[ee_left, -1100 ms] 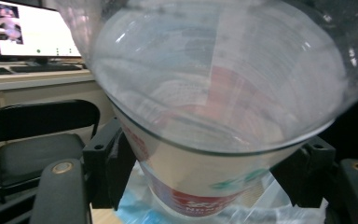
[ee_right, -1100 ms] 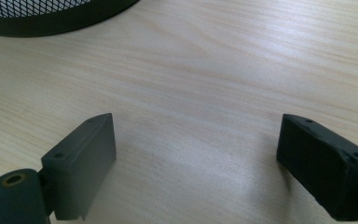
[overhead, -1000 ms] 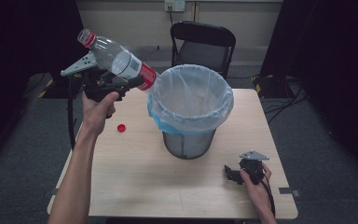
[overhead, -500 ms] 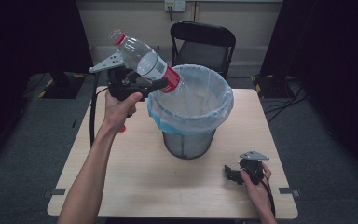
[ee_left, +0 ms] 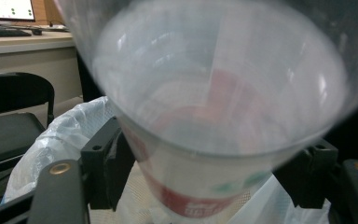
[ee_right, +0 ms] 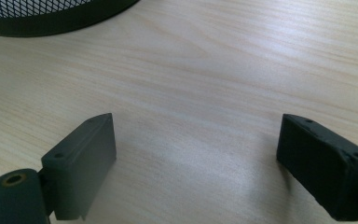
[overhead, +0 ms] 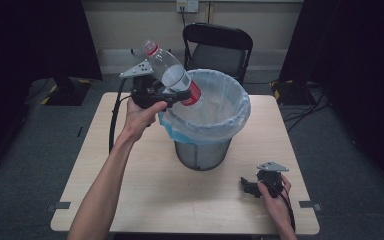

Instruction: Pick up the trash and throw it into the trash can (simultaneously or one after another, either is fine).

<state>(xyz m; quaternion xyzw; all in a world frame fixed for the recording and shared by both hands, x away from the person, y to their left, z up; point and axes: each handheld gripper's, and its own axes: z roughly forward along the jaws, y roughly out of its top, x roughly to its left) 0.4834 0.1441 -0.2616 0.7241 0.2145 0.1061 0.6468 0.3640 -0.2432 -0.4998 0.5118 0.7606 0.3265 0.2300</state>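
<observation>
While the high view looks down on the pale wooden table [overhead: 130, 200], the left gripper [overhead: 166, 95] at upper centre clamps a clear plastic bottle [overhead: 172, 75], tilted base-down over the bag-lined mesh bin [overhead: 205, 120], likely for dropping in; the right gripper [overhead: 250, 187] rests at lower right. Left gripper view: jaws pinch the smooth, red-labelled bottle [ee_left: 223, 116] above the crinkled liner [ee_left: 56, 149]. Right gripper view: jaws parted and empty on the grained tabletop [ee_right: 205, 70], bin base [ee_right: 51, 21] at upper left
</observation>
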